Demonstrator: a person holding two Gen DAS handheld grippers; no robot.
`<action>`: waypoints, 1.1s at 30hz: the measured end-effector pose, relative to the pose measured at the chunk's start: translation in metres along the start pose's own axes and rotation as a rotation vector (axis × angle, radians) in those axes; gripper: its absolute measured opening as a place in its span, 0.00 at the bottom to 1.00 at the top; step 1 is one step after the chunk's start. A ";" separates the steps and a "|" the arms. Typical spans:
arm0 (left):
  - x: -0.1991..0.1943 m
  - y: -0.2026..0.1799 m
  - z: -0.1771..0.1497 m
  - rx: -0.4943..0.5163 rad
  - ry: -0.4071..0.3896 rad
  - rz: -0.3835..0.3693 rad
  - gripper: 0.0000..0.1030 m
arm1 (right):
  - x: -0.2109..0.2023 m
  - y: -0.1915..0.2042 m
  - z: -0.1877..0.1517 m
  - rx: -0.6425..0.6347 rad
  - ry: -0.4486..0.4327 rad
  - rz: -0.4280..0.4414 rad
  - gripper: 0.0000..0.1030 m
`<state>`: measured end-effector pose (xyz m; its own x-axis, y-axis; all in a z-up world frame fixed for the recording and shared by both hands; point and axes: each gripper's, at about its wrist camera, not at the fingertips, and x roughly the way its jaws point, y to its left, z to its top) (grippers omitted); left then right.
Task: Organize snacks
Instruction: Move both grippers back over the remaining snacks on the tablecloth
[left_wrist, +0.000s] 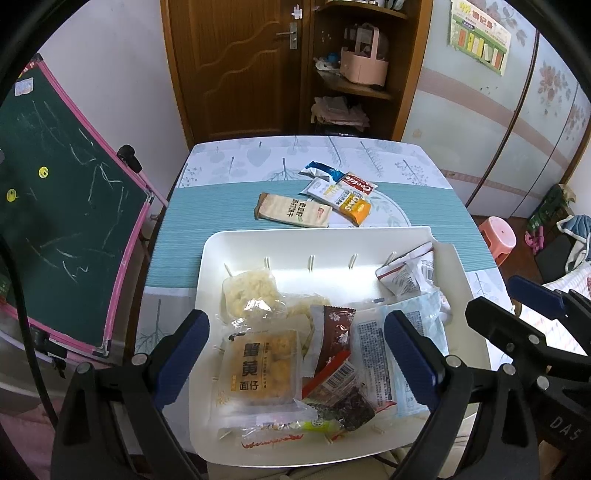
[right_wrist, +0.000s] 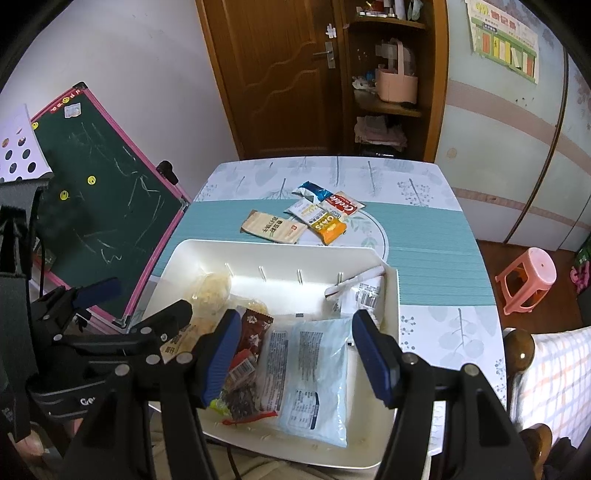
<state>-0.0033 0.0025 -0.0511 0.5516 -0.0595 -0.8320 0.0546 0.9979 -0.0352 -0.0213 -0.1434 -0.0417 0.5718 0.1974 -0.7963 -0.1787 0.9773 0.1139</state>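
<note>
Across the tabletop (left_wrist: 192, 229), which wears a teal striped cloth with leaf-print borders, the largest item is a white tray (left_wrist: 210, 258) sitting at the near edge and slightly overhanging it. Most snacks already lie inside the tray. Five packets remain outside, grouped toward the far edge.

Both hand-held grippers hover above the tray contents. The left hand-held gripper (left_wrist: 295, 354) is released, jaws apart with nothing between the pads. The right hand-held gripper (right_wrist: 295, 358) stands likewise released over a pale blue packet (right_wrist: 314, 380), not touching it as far as can be judged.

Contents, by size: the pale blue packet, back panel upward, print too small to read; a clear pack of yellow biscuits (left_wrist: 258, 365) bearing large Chinese characters; a clear bag of pale crisps (left_wrist: 251, 291); a brown sachet (left_wrist: 332, 328).

Outside the tray: a beige bar (left_wrist: 291, 211) with Chinese lettering; an orange packet (left_wrist: 354, 206) marked "OATS"; a red-and-white packet (left_wrist: 358, 183) that appears to read "Cookie".

Risks, as judged: the tray's overhang could let it tip if pressed near its front rim. Packets overlap loosely, so a grasp may drag a neighbour along. Reaching for the far group with both tools close together invites a collision between them.
</note>
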 end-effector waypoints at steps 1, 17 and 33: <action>0.002 0.001 0.000 0.000 0.003 -0.001 0.92 | 0.001 0.000 0.000 0.000 0.004 0.002 0.61; -0.001 0.012 0.074 0.199 -0.121 0.097 0.92 | 0.024 -0.008 0.056 -0.114 0.013 -0.015 0.61; 0.135 0.054 0.186 -0.023 0.029 0.143 0.92 | 0.188 -0.036 0.168 -0.286 0.227 0.034 0.61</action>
<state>0.2293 0.0434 -0.0622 0.5285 0.0836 -0.8448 -0.0420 0.9965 0.0724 0.2272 -0.1282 -0.0960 0.3752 0.1765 -0.9100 -0.4295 0.9031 -0.0020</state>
